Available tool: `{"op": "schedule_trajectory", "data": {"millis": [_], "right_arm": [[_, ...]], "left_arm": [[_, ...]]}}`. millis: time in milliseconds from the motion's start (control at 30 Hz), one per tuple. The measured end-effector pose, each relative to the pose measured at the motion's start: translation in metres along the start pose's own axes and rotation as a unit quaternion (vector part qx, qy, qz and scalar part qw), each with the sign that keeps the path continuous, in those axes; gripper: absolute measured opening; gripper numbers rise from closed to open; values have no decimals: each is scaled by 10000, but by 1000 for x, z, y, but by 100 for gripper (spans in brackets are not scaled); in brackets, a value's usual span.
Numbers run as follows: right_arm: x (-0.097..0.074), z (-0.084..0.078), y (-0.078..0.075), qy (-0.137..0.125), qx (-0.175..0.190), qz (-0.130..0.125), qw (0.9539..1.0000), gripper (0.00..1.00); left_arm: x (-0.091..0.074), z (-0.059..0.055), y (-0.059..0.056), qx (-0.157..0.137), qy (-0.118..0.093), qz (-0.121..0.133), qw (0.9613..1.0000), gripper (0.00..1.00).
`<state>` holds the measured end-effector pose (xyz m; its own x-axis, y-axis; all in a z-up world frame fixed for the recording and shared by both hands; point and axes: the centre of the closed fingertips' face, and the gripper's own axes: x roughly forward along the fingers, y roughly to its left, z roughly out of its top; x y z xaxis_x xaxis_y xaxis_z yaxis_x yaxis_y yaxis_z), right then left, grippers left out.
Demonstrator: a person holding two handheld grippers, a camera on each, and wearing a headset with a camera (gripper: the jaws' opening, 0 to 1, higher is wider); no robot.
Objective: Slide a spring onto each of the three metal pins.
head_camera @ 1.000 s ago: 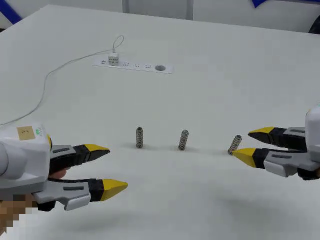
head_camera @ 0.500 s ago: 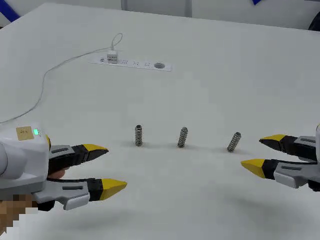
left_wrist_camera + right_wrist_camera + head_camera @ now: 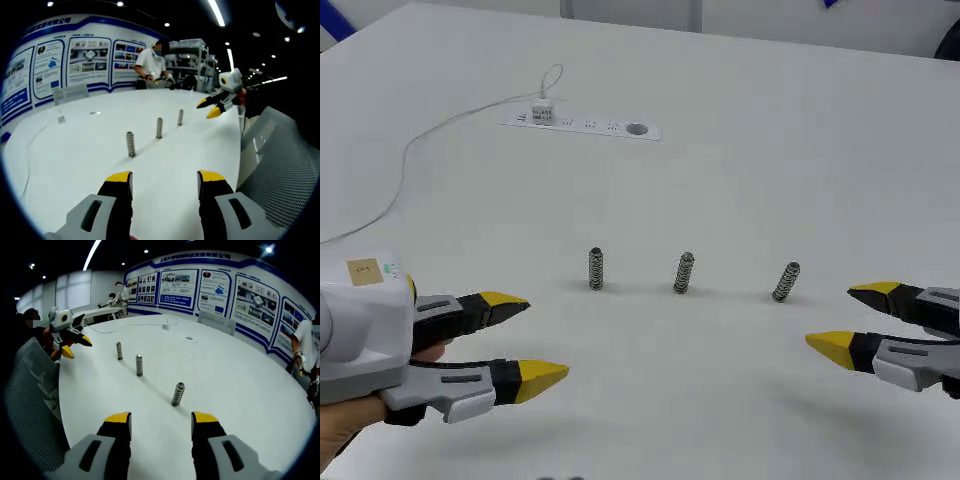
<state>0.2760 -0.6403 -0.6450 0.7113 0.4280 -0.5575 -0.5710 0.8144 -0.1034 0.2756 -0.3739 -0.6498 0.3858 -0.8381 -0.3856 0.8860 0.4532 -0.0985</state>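
Where the springs stand: three in a row across the middle of the white table [image 3: 770, 150], well apart from one another.
Left spring [image 3: 596, 269]: upright on the table.
Middle spring [image 3: 684, 273]: upright, or very nearly so.
Right spring [image 3: 786, 282]: leaning, its top tipped to the right in the head view.
Left gripper [image 3: 545, 336]: jaws wide apart with nothing between them, above the near left of the table, well clear of the row; a hand [image 3: 345, 435] grips its body.
Right gripper [image 3: 829, 316]: jaws wide apart with nothing between them, near the Right spring but apart from it.
Power strip [image 3: 583, 124]: flat on the table far behind the row, with a white plug [image 3: 541, 112] at its left end.
Cable [image 3: 420, 145]: runs from the plug off to the left across the table.
Wall boards [image 3: 200, 285]: blue and white display panels beyond the table.
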Motion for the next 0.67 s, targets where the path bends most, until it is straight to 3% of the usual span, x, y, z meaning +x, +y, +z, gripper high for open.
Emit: {"op": "schedule_trajectory", "data": {"millis": [667], "right_arm": [[-4,-8,0,1,169,-111,9998,50]], "left_arm": [[1,-6,3,-119,5,51,9999,54]]}}
